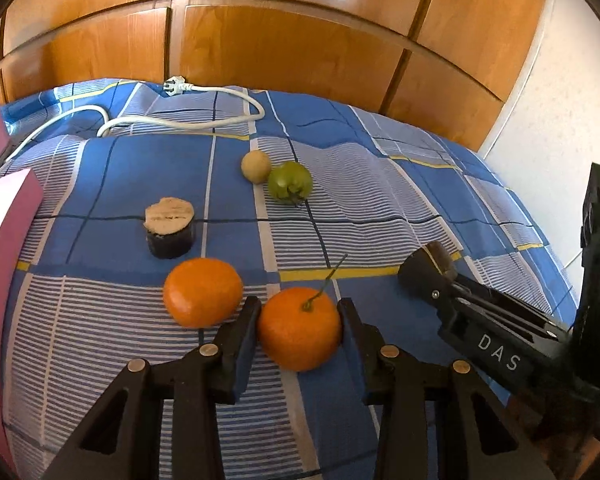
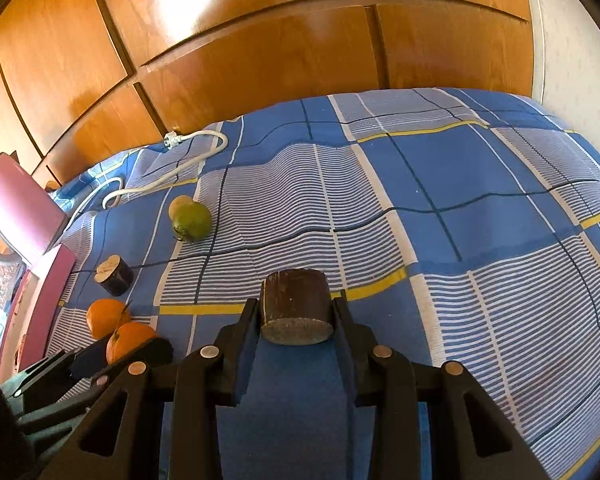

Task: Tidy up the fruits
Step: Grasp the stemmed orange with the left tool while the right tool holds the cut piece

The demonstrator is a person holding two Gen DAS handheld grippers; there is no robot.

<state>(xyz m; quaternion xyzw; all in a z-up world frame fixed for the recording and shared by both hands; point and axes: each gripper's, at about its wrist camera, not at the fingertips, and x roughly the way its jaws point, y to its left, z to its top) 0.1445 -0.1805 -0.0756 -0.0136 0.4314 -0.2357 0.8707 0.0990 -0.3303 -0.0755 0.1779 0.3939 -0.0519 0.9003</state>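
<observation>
On the bed (image 1: pixel 112 168), with its blue checked cover, the fruits lie in small groups. Take the stemmed orange (image 1: pixel 300 328) as the marker. To its left, just beside it, sits a second orange (image 1: pixel 203 292). Behind that one stands a dark cut chunk (image 1: pixel 170 232) with its pale face up. Farther back from the stemmed orange are a small tan fruit (image 1: pixel 256 166) and a green fruit (image 1: pixel 290 182), touching each other. A white cable (image 1: pixel 204 120) lies near the far edge. The left gripper (image 1: pixel 300 320) has its jaws on both sides of the stemmed orange, pressing or nearly pressing it; I cannot tell if it is lifted. To the right of that orange, the right gripper (image 2: pixel 296 312) holds a second dark chunk (image 2: pixel 294 306) tight between its jaws, with its cut face toward the camera. That chunk's partner lies back and to the left, so the right hand would need to carry it that way, I think.
</observation>
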